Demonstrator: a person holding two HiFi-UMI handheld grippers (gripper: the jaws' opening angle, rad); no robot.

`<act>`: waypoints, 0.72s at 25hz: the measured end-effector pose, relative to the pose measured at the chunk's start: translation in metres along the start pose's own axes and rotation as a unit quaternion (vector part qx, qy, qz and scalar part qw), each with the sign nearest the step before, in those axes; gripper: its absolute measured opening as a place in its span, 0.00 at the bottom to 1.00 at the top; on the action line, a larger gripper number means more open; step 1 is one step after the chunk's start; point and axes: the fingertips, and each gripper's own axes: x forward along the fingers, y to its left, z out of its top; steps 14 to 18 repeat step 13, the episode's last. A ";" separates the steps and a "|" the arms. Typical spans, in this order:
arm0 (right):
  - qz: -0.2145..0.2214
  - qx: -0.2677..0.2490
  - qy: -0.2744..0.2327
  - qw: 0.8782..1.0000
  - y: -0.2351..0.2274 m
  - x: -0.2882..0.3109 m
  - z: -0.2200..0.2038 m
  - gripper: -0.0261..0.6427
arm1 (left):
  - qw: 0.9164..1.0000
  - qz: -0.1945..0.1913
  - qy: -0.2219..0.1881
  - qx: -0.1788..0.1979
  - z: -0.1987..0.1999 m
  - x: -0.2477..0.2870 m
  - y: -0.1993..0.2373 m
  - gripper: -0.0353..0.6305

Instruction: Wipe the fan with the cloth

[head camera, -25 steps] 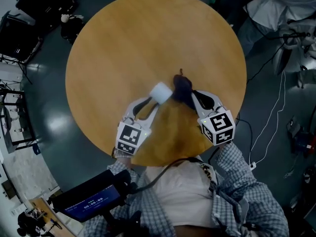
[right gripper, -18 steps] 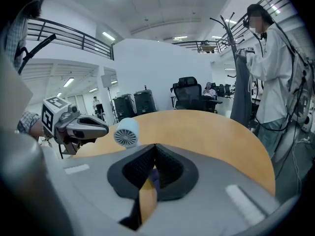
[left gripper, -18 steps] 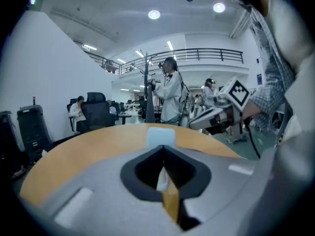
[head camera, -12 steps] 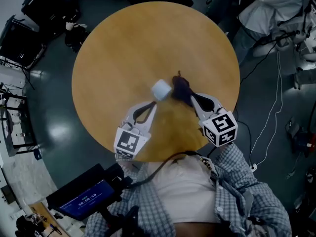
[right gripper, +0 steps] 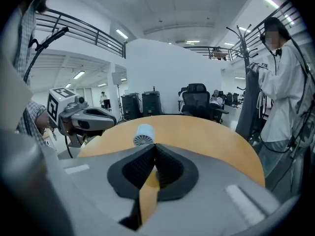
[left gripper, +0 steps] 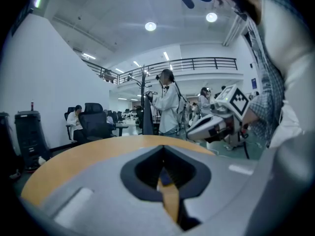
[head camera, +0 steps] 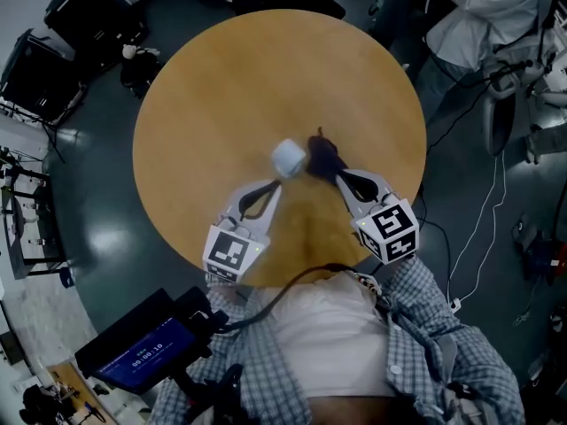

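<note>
A small white cylindrical fan (head camera: 288,158) (right gripper: 144,134) lies on its side on the round wooden table (head camera: 221,87). A dark cloth (head camera: 325,156) is bunched right beside it. My left gripper (head camera: 276,185) (left gripper: 162,147) is shut and empty, its tips just short of the fan. My right gripper (head camera: 337,176) (right gripper: 154,145) is shut too, and its tips reach the cloth's near edge. The right gripper view shows no cloth between the jaws; whether they pinch it is hidden. Each gripper shows in the other's view: the right gripper (left gripper: 212,124), the left gripper (right gripper: 82,117).
The table's near edge (head camera: 292,277) lies under both grippers. A small screen (head camera: 142,352) hangs at the lower left. Black cases (head camera: 44,51) stand on the floor at left, cables (head camera: 496,193) at right. Office chairs (right gripper: 198,100) and a standing person (right gripper: 280,77) are beyond the table.
The left gripper's jaws were open around the fan; they have shut and pulled back from it, leaving it on the table. Both grippers have lifted slightly.
</note>
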 end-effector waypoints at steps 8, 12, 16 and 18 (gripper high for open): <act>0.010 -0.002 0.000 1.000 0.006 0.004 -0.002 0.05 | 1.000 -0.012 0.016 0.009 -0.005 -0.005 -0.004 0.06; 0.013 -0.002 0.006 1.000 0.009 0.006 -0.002 0.05 | 0.999 -0.017 0.024 0.013 -0.008 -0.006 -0.005 0.05; 0.014 -0.002 0.008 1.000 0.010 0.006 -0.003 0.05 | 0.999 -0.018 0.027 0.015 -0.009 -0.005 -0.005 0.05; 0.014 -0.002 0.008 1.000 0.010 0.006 -0.003 0.05 | 0.999 -0.018 0.027 0.015 -0.009 -0.005 -0.005 0.05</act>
